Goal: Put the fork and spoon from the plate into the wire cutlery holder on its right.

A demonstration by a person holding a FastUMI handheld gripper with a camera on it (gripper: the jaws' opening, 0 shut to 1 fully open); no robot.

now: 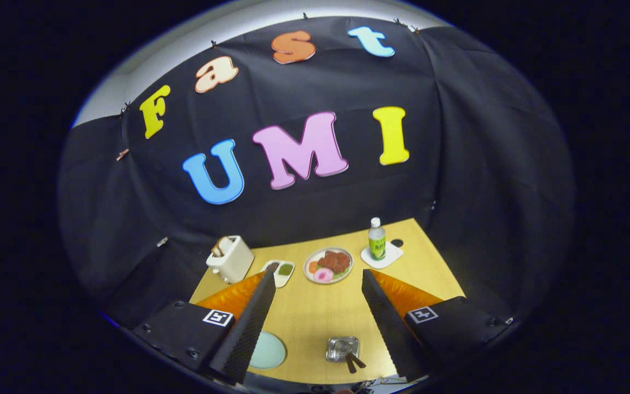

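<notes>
The gripper (318, 282) is being held high above a wooden table (315, 317), its fingers spread wide with nothing between them. Between the fingers, near the table's near edge, the wire cutlery holder (342, 348) is being seen with two dark handles (354, 362) sticking out of it; a pale plate (267, 351) is lying to its left. Beyond the fingertips, a toaster (229, 258), a dish of food (328, 265) and a bottle (377, 239) are standing.

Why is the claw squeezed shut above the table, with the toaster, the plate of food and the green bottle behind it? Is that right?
Not quite. In the gripper view the claw is open, its fingers wide apart over the table. The toaster, plate of food and green bottle do stand beyond it.
</notes>
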